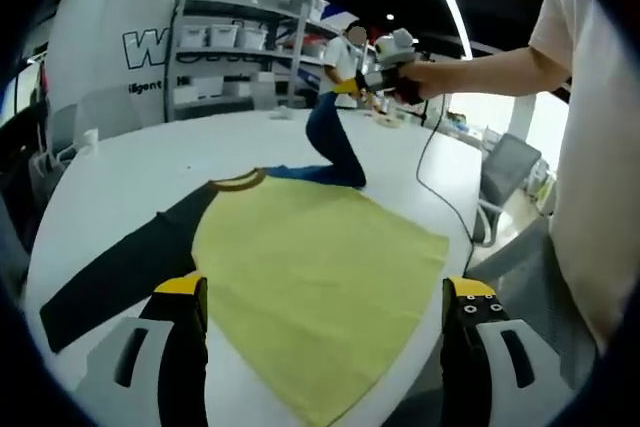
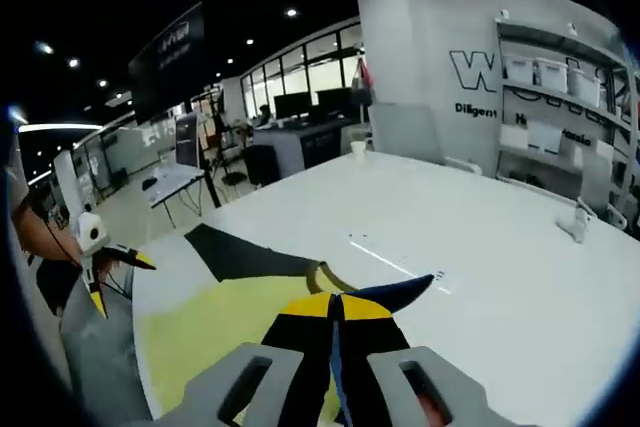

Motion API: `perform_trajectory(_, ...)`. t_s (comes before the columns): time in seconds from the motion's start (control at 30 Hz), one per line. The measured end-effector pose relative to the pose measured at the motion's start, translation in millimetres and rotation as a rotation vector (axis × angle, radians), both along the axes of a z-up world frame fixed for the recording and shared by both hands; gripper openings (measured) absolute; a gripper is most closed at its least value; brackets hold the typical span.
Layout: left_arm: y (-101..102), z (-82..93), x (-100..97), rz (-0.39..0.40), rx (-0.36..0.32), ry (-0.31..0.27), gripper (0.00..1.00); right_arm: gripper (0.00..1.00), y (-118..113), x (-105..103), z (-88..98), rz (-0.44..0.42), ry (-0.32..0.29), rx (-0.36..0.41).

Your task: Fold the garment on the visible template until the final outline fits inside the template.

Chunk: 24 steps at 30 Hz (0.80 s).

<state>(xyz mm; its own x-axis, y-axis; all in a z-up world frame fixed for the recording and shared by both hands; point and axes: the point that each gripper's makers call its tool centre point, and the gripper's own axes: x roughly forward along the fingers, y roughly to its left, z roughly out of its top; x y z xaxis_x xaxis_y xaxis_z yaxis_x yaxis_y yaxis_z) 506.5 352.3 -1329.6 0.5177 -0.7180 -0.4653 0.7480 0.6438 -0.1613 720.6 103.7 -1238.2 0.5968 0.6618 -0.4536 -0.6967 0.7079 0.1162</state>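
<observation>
A yellow shirt with dark sleeves lies flat on the white table, its brown collar pointing to the far side. One black sleeve is stretched out to the left. The other sleeve is lifted off the table, and my right gripper holds it high, shut on its end. In the right gripper view the closed jaws pinch the dark blue sleeve over the shirt. My left gripper hovers open over the shirt's near hem, nothing between its jaws, and is also seen as the left gripper.
The person stands at the table's right edge. A grey chair and a cable sit beyond that edge. Shelves with white bins line the back wall. A paper cup stands on the far table side.
</observation>
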Motion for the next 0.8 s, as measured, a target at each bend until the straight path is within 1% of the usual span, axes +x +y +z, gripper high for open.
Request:
perform_trajectory(0.13, 2, -2.6, -1.4, 0.007, -0.003, 0.003, 0.99, 0.00, 25, 3, -3.9, 0.036, 0.005, 0.010)
perform_trajectory(0.23, 3, -3.5, -2.2, 0.009, -0.005, 0.007, 0.99, 0.00, 38, 5, -7.3, 0.056, 0.011, 0.014)
perform_trajectory(0.3, 4, -4.0, -2.4, 0.013, -0.007, 0.008, 0.99, 0.00, 51, 5, -10.0, 0.079, 0.016, 0.015)
perform_trajectory(0.43, 5, -6.4, -2.5, 0.020, -0.009, 0.012, 0.99, 0.00, 66, 8, -11.4, 0.101, 0.020, 0.023)
perform_trajectory(0.5, 6, -6.4, -2.4, 0.025, -0.012, 0.012, 0.99, 0.00, 78, 11, -14.8, 0.123, 0.024, 0.017)
perform_trajectory(0.8, 10, -10.4, -4.4, 0.037, -0.015, 0.021, 0.99, 0.00, 111, 25, -29.3, 0.166, 0.050, 0.016)
